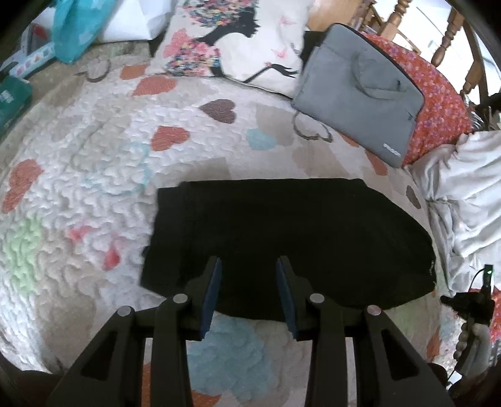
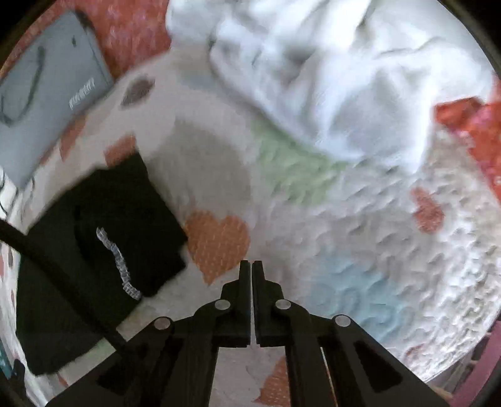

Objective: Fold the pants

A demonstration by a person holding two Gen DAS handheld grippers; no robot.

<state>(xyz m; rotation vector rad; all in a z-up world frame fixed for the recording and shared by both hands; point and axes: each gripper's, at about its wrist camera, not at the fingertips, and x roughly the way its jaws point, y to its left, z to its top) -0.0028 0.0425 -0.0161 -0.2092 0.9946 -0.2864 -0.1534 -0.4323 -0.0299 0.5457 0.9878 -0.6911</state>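
A bed fills both views, covered by a quilted white bedspread (image 1: pixel 94 150) printed with orange, brown, blue and green hearts. At its right side lies a rumpled white sheet (image 1: pixel 469 194), which in the right wrist view takes up the far part of the picture. Against the far edge of the bed leans a white pillow (image 1: pixel 238 40) with a black tree-and-flower print, and to its right a red floral cushion (image 1: pixel 441 90) carries a grey laptop sleeve (image 1: pixel 357 90) lying flat and tilted. A turquoise cloth (image 1: pixel 72 28) sits at the far left corner.

The black pants (image 1: pixel 288 238) lie folded into a compact, roughly rectangular bundle in the middle of the bedspread, flat, with nothing holding them. In the right wrist view they lie at the near left, with a small pale crinkled strip (image 2: pixel 117 260) on top; what the strip is cannot be told.

The left gripper (image 1: pixel 249 266) is above the near edge of the pants, its blue-padded fingers spread apart and holding nothing. The right gripper (image 2: pixel 251 266) is over bare bedspread to the right of the pants, its fingers pressed together with only a thin slit between them, empty. That view is blurred.
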